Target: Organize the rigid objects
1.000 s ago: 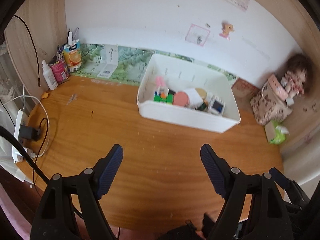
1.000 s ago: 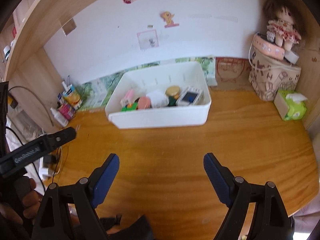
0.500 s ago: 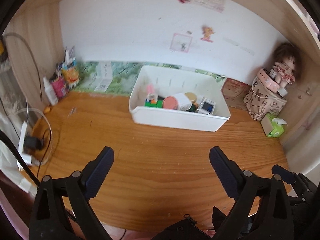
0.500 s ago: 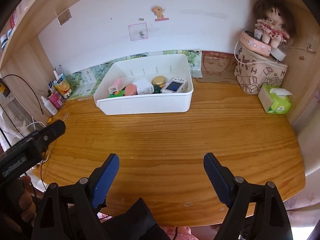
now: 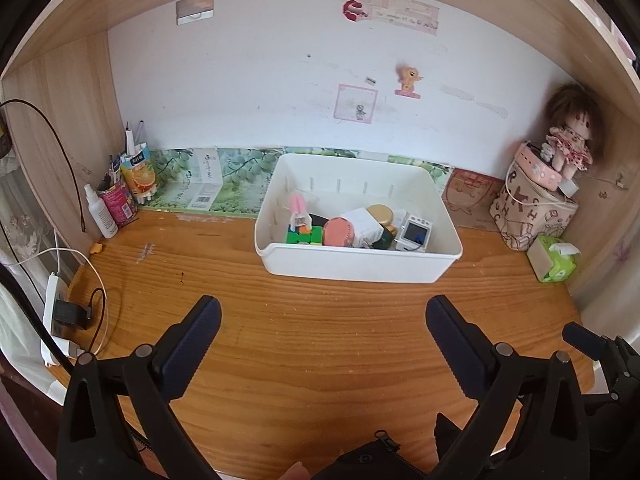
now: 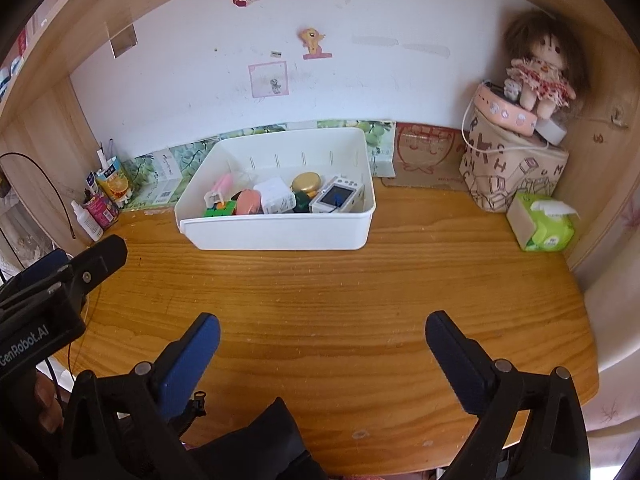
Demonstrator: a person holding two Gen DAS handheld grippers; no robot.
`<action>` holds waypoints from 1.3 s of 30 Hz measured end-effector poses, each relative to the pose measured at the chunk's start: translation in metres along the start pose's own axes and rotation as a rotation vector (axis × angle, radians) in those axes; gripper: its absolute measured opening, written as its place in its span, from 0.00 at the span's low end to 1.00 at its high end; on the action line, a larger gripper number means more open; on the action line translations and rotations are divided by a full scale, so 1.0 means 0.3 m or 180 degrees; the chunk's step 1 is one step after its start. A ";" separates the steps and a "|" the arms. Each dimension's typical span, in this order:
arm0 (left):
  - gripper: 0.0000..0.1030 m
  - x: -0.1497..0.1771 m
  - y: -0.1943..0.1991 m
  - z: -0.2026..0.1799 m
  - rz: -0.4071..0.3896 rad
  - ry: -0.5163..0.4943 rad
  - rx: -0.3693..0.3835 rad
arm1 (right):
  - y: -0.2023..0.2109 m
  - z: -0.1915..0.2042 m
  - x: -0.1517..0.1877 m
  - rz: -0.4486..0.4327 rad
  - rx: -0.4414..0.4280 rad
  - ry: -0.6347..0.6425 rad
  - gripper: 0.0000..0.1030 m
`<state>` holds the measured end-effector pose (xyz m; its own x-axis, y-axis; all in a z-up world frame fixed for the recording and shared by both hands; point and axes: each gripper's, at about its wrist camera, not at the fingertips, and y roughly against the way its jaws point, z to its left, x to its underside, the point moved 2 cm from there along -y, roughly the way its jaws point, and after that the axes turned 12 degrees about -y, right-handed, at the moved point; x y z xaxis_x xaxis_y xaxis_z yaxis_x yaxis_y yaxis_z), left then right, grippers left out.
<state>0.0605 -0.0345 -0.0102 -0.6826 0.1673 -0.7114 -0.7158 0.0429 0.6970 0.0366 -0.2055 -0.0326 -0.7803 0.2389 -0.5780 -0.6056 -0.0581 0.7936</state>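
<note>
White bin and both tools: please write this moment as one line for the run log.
left tool: opening, empty | right tool: opening, empty | white bin: holds small items | desk: bare below tools

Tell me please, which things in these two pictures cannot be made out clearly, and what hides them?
- Dark item beside the gold lid: both views, covered by neighbouring things in the white bin.
- Bin floor along its front: both views, hidden by the front wall.
- Print on the note on the wall: both views, too small.
- Left gripper in the right wrist view: cut off by the left edge.
- Colour cube: mostly covered.
</note>
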 end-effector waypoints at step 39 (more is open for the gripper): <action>0.99 0.021 -0.030 -0.029 0.0229 -0.0083 0.0015 | -0.023 0.025 0.016 0.0163 -0.0034 0.0149 1.00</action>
<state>0.0614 -0.0424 -0.0218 -0.7281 0.1956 -0.6569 -0.6643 0.0346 0.7466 0.0382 -0.1966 -0.0393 -0.8165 0.1897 -0.5452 -0.5663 -0.0795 0.8204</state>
